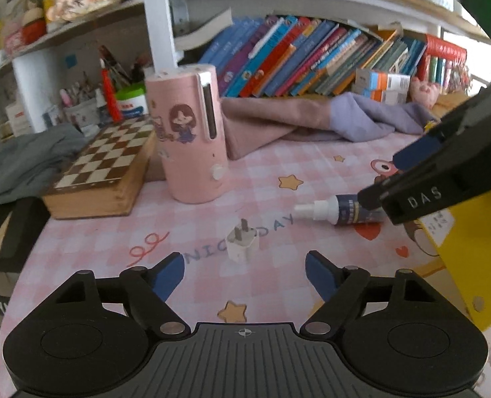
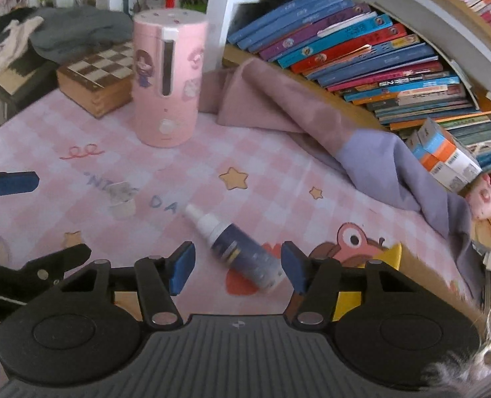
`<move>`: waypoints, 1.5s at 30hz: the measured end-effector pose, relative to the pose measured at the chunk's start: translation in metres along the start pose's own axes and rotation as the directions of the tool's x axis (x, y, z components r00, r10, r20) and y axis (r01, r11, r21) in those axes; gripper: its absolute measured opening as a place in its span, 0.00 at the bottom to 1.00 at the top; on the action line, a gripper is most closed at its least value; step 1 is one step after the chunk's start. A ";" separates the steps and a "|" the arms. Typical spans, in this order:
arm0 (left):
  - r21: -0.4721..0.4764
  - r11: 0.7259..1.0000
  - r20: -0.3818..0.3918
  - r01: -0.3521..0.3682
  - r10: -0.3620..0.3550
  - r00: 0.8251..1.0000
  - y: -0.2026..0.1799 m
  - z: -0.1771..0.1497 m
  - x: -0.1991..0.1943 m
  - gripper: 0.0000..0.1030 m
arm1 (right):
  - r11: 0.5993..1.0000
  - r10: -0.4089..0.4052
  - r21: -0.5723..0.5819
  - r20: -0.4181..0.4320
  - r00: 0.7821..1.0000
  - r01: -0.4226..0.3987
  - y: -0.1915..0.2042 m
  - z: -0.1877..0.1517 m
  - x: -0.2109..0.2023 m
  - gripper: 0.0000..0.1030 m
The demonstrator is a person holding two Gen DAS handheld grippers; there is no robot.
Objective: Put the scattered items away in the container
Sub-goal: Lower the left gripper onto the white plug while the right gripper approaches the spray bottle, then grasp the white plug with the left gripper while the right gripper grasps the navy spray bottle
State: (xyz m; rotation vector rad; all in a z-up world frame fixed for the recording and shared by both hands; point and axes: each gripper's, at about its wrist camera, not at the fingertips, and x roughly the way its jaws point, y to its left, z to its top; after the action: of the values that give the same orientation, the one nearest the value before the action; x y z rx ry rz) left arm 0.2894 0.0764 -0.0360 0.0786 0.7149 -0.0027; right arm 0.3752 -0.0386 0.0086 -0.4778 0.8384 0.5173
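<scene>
Pink checked desk (image 1: 262, 172) carries one white plug adapter (image 1: 242, 243) and one spray bottle (image 2: 237, 248), both lying loose. One yellow container (image 1: 471, 258) sits at its edge. Left gripper (image 1: 244, 273) and right gripper (image 2: 237, 267) fingers gape, holding nothing.

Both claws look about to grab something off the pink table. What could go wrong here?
The spray bottle lies on its side between the right gripper pads, which are not yet touching; being round, it might roll or slip out. The white plug stands prongs up ahead of the left gripper and could tip. The two grippers work close together and might bump.
</scene>
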 end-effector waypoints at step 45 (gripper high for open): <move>-0.064 0.996 -0.081 0.055 -0.060 0.995 0.015 -0.010 0.031 0.28 | 0.976 0.176 0.170 -0.261 0.949 -0.134 0.003 -0.006 0.063 0.40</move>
State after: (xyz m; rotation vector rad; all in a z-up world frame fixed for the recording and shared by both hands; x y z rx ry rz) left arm 0.3070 0.0933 -0.0624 -0.0010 0.7999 -0.0330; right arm 0.4051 -0.0248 -0.0460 -0.3497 1.1807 0.5345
